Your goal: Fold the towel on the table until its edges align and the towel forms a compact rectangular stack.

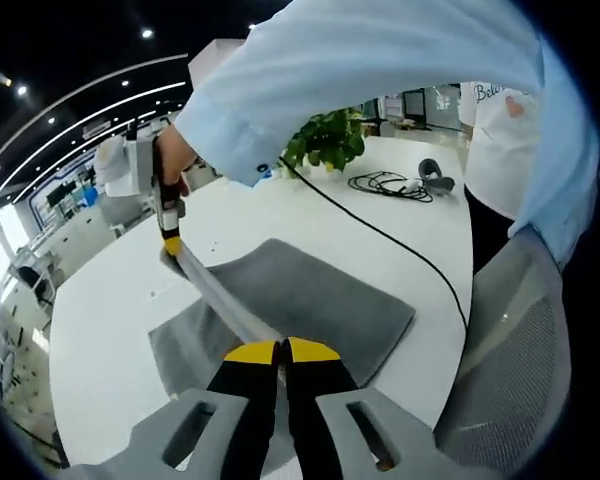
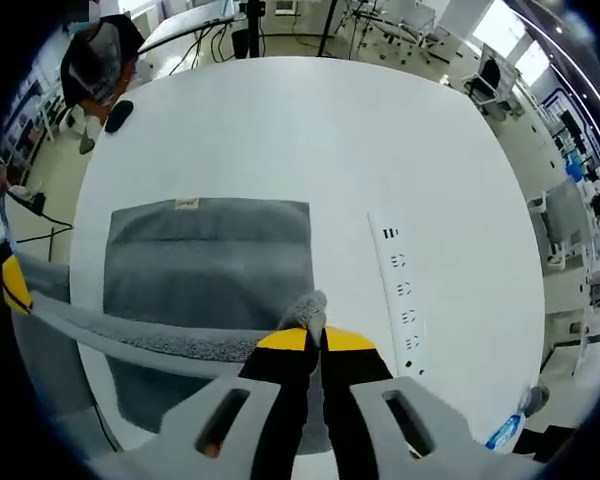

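A grey towel (image 1: 320, 300) lies on the round white table (image 1: 110, 330), with one edge lifted off it. That edge is stretched into a taut band between the two grippers. My left gripper (image 1: 281, 352) is shut on one end of the band. A hand holds my right gripper (image 1: 170, 243) at the far end. In the right gripper view the towel (image 2: 210, 260) lies flat beneath, a small label (image 2: 187, 203) on its far edge. My right gripper (image 2: 315, 340) is shut on a bunched corner, and the left gripper (image 2: 15, 285) shows at the left.
A white power strip (image 2: 400, 290) lies on the table right of the towel. A potted plant (image 1: 330, 140), a coil of black cable (image 1: 390, 185) and a cable across the table (image 1: 380, 235) are nearby. A grey mesh chair (image 1: 510, 370) stands at the table's edge.
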The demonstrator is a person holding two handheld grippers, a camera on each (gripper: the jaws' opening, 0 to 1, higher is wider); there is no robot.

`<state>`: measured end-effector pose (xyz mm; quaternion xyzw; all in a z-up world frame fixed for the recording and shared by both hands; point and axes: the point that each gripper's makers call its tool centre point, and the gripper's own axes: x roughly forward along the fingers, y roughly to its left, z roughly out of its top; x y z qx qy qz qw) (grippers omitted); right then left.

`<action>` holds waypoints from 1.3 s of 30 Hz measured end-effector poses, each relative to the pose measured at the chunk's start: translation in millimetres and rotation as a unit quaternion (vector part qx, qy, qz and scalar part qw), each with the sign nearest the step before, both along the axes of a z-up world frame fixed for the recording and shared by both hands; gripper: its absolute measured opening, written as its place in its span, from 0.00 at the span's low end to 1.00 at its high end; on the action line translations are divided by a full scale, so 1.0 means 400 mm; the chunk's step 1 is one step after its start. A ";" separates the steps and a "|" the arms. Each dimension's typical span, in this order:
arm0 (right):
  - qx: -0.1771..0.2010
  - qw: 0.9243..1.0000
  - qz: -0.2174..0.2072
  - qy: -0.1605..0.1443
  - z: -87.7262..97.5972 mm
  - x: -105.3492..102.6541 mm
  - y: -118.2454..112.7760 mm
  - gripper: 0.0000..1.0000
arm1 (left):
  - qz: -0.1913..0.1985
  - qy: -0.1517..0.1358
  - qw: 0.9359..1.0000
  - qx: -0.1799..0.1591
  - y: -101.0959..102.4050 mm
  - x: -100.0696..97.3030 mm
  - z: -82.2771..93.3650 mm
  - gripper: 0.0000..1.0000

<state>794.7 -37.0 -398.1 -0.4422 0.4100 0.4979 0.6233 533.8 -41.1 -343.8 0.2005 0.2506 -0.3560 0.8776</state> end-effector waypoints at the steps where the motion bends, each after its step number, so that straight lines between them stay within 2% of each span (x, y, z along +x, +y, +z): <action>1: 0.000 1.000 0.000 0.001 -0.005 -0.002 0.002 0.01 | 0.002 0.001 1.000 0.002 0.004 0.001 -0.006 0.03; 14: 0.013 1.000 -0.001 0.021 -0.090 -0.012 0.075 0.01 | 0.025 0.028 0.999 0.014 0.072 -0.002 -0.085 0.03; 22: 0.016 0.999 -0.008 0.034 -0.149 0.002 0.120 0.01 | 0.040 0.041 0.998 0.022 0.122 0.002 -0.132 0.03; 24: 0.018 0.999 -0.013 0.038 -0.150 -0.005 0.129 0.01 | 0.045 0.045 0.998 0.021 0.133 0.002 -0.141 0.03; 28: 0.015 0.999 -0.016 0.042 -0.177 0.004 0.140 0.01 | 0.055 0.049 0.997 0.018 0.151 0.005 -0.156 0.03; 32: 0.012 0.999 -0.018 0.045 -0.189 -0.009 0.146 0.01 | 0.062 0.057 0.996 0.014 0.164 0.004 -0.182 0.03; 39: 0.004 0.998 -0.020 0.053 -0.241 -0.022 0.159 0.01 | 0.074 0.076 0.994 0.014 0.183 -0.002 -0.238 0.03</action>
